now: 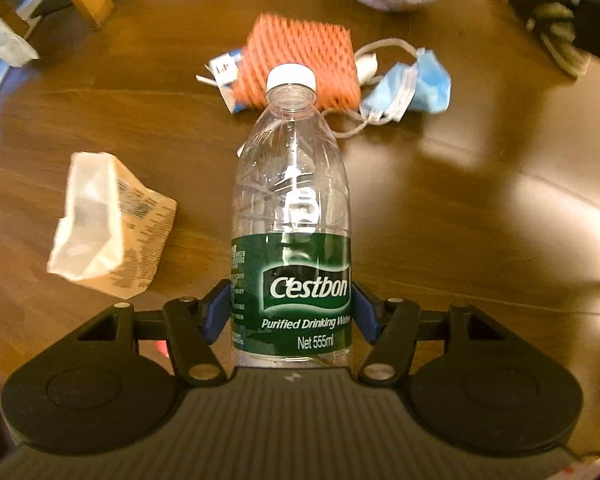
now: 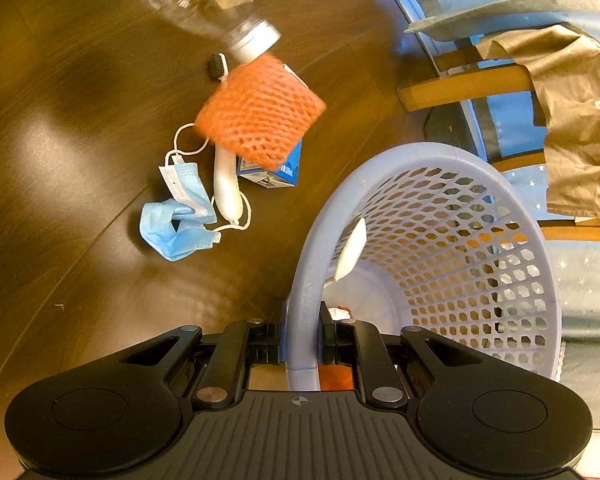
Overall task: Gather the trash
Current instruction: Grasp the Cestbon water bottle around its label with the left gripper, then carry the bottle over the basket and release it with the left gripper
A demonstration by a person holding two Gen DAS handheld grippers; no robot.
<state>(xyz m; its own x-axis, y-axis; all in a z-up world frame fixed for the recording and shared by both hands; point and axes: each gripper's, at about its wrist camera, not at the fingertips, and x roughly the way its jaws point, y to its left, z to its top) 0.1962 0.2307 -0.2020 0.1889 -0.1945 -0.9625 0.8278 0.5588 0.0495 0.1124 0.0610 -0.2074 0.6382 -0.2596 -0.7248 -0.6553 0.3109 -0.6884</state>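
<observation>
The left gripper [image 1: 291, 304] points steeply down at the wooden floor [image 1: 440, 208], its blue pads pinching the green label of an empty Cestbon water bottle [image 1: 291, 216], whose white cap aims away from the camera. Beyond the cap lie an orange foam fruit net [image 1: 300, 68], a crumpled blue face mask [image 1: 412, 88] to the right and a flattened paper carton [image 1: 108, 220] to the left. The right gripper [image 2: 302, 340] tilts downward, its jaws pressed together on the near rim of a lavender mesh wastebasket [image 2: 440, 248], holding it tipped so the mouth faces the litter. In that view the bottle hangs blurred at the far top, just above the net, with a white toothbrush [image 2: 226, 184] beside the mask
</observation>
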